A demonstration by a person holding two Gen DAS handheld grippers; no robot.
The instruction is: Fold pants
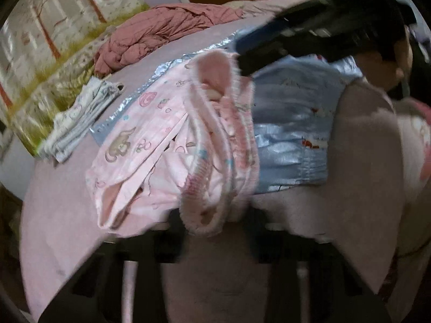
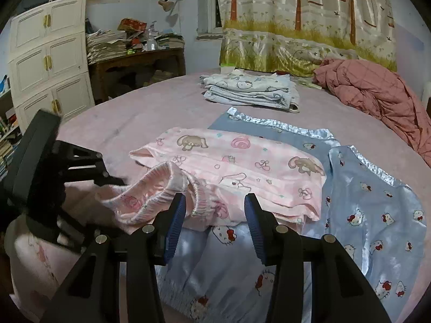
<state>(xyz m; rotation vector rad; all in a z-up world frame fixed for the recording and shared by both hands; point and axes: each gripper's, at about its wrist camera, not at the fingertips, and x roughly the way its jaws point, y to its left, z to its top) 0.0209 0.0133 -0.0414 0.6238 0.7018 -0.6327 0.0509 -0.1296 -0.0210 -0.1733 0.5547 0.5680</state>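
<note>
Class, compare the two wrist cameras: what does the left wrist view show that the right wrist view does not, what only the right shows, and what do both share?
Only the left wrist view: the right gripper seen from outside, at the waistband.
Only the right wrist view: a white cabinet, a cluttered desk, and the left gripper at the waistband.
Both: the pink pants, blue satin cloth, folded stack and crumpled blanket.

Left hand-held gripper (image 1: 215,231) tips blurred, hidden under pants (image 1: 172,145) waistband.
</note>
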